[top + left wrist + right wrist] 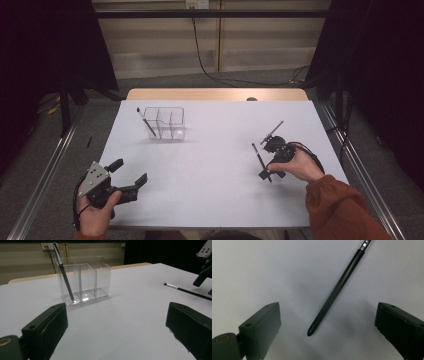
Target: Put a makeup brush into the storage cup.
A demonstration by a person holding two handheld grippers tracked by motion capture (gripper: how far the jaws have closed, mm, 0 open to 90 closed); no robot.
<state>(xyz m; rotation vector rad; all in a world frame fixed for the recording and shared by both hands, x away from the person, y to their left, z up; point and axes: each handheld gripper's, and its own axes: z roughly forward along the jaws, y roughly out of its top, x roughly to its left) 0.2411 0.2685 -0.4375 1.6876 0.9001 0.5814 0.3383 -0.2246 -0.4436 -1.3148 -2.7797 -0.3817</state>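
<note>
A clear three-compartment organizer (169,123) (87,277) stands on the white table (210,165), back left. One dark brush (146,121) (63,272) leans upright in its left compartment. A second dark brush (259,159) (339,287) lies flat on the table at the right. My right gripper (265,158) (328,308) is open just above it, a jaw on either side, not touching it. A third brush (273,130) lies just beyond that gripper. My left gripper (129,172) (116,308) is open and empty near the front left, facing the organizer.
The left gripper view also has the brush on the table (187,291) and the right gripper (203,270) at its far right edge. Metal rails (47,170) run along both table sides. A wooden strip (215,94) borders the far edge.
</note>
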